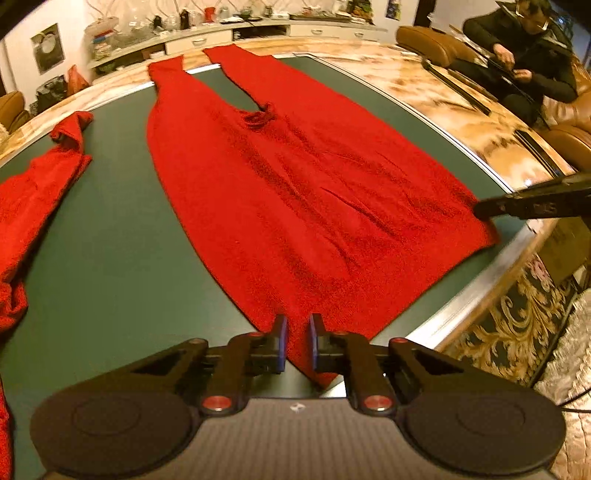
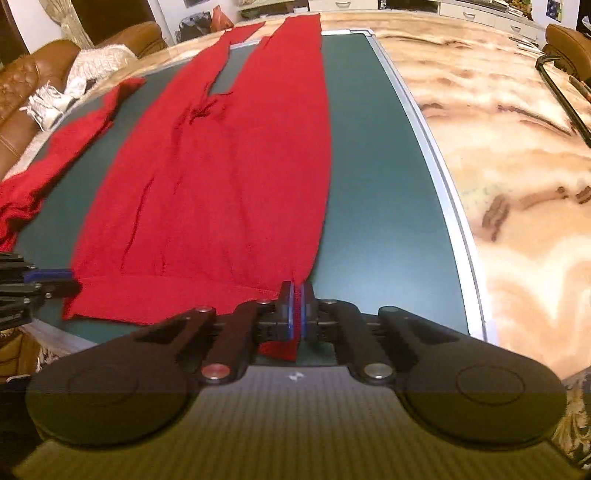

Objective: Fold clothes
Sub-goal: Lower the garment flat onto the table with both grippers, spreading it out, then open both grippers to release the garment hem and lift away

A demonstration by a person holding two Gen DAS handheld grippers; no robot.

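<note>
A seated person in dark clothing (image 1: 524,55) is seen beside brown leather armchairs (image 1: 436,46). A long white sideboard (image 1: 229,35) (crowded with small items too blurred to name) is set against the wall. White sneakers (image 2: 46,105) are left on a brown leather sofa (image 2: 22,85).

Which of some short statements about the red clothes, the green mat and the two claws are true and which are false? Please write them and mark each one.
1. The large red garment lies spread flat on the green mat. True.
2. The right claw is wide open above the cloth. False: it is shut on a near corner of the large red garment.
3. A second red garment lies crumpled to the left of the spread one. True.
4. The left claw is at the garment's far end, by the legs. False: it is at the near hem corner, with cloth between its fingers.
5. The mat is blue. False: it is dark green.
</note>
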